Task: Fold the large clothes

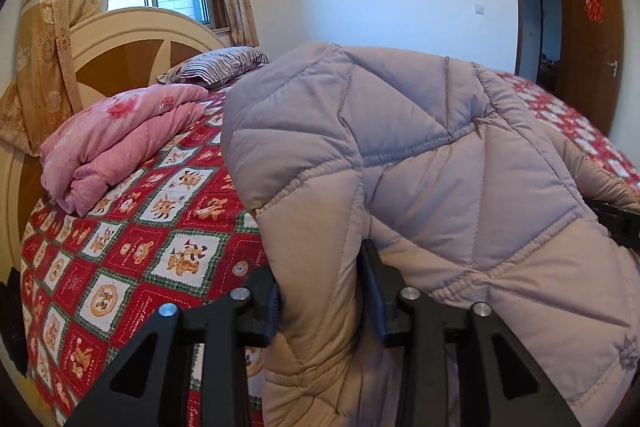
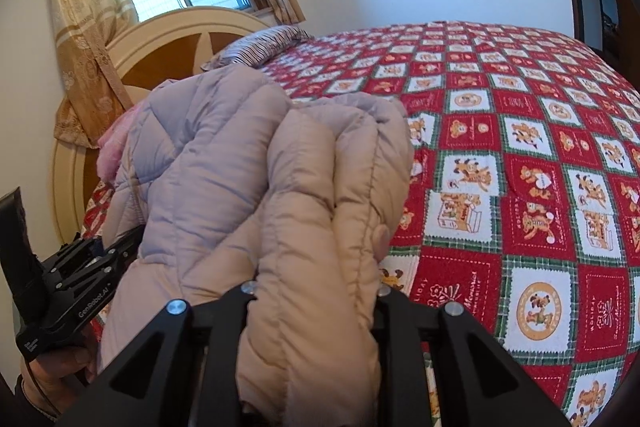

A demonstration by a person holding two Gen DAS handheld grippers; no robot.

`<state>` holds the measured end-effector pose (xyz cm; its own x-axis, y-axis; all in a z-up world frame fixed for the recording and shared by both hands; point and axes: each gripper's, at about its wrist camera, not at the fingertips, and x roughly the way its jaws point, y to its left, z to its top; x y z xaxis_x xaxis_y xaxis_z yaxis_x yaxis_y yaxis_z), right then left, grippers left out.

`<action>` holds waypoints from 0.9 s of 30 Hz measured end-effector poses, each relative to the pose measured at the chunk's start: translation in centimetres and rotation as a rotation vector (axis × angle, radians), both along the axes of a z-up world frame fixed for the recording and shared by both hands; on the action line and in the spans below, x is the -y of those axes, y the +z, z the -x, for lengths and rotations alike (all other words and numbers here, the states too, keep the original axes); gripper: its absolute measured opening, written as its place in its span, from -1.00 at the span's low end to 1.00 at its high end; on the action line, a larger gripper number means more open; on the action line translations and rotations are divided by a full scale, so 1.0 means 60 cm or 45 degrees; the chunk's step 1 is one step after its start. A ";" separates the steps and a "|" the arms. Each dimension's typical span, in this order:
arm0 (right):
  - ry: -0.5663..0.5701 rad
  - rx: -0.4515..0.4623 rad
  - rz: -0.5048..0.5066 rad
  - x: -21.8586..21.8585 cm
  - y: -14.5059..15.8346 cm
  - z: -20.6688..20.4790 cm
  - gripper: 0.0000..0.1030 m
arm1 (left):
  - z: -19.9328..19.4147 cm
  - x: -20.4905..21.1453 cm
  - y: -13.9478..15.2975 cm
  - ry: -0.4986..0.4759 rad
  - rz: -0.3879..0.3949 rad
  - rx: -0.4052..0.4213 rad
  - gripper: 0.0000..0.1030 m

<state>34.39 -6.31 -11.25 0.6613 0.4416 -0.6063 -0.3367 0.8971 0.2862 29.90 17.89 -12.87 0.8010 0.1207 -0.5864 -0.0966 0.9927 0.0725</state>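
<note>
Fold in progress: coat, bunched and raised over the bed at frame centre, is pinched by the right hand-held gripper, left hand-held gripper slackened round an edge; lowering and flattening judged next.

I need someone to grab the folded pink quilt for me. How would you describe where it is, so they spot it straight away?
Start at the cream and brown headboard under the window. On the red checked bedspread just in front of it lies the folded pink quilt, beside the striped pillow. It is the only pink, flowered bundle; the padded jacket nearby is plain beige and lilac.
</note>
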 end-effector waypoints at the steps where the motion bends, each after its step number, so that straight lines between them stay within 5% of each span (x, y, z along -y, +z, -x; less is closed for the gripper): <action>1: -0.006 -0.012 0.008 0.000 -0.005 -0.004 -0.50 | -0.003 0.001 -0.003 0.005 -0.014 -0.006 -0.16; 13: -0.072 -0.074 0.031 0.013 -0.038 -0.023 -0.11 | -0.023 0.005 -0.020 0.081 -0.132 -0.009 0.46; 18: -0.101 -0.085 0.064 0.016 -0.048 -0.029 -0.08 | -0.035 -0.007 -0.029 0.119 -0.096 -0.029 0.78; 27: -0.160 -0.148 0.091 0.035 -0.078 -0.050 0.15 | -0.056 -0.020 -0.056 0.117 0.005 -0.046 0.97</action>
<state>37.37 -8.38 -15.94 0.6323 0.3127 -0.7088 -0.1889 0.9495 0.2504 33.24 19.11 -16.21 0.7647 0.1906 -0.6156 -0.1848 0.9800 0.0739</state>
